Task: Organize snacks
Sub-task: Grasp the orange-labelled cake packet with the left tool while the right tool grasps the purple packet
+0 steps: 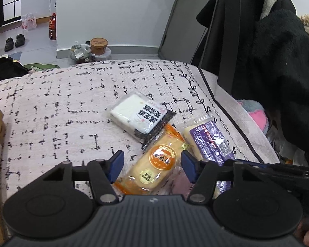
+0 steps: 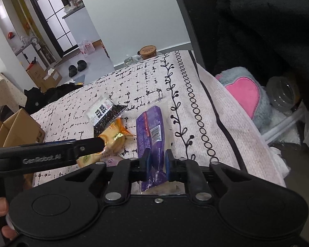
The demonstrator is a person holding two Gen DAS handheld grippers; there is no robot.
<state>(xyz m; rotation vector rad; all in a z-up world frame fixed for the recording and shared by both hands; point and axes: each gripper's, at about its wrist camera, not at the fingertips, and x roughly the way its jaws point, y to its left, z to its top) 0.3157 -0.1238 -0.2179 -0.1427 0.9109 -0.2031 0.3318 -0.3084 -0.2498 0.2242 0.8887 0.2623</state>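
Three snack packets lie close together on a white cloth [image 1: 61, 103] with black marks. The orange rice-cake packet [image 1: 160, 158] sits between the blue pads of my left gripper [image 1: 152, 164]. Those jaws stand open, with a gap on the left side. My right gripper [image 2: 157, 160] is shut on the near end of the purple packet [image 2: 150, 127], which lies lengthwise away from me. A white packet with black lettering [image 1: 138, 113] rests just beyond the orange one. In the right wrist view, one finger [image 2: 88, 146] of the left gripper reaches over the orange packet [image 2: 113, 138].
A cardboard box [image 2: 16, 127] stands at the cloth's left edge. To the right, a grey plush toy with a pink heart [image 2: 243, 94] and a dark fleece coat [image 1: 278, 61] crowd the edge. A lidded brown cup [image 1: 98, 45] and bags sit beyond the far edge.
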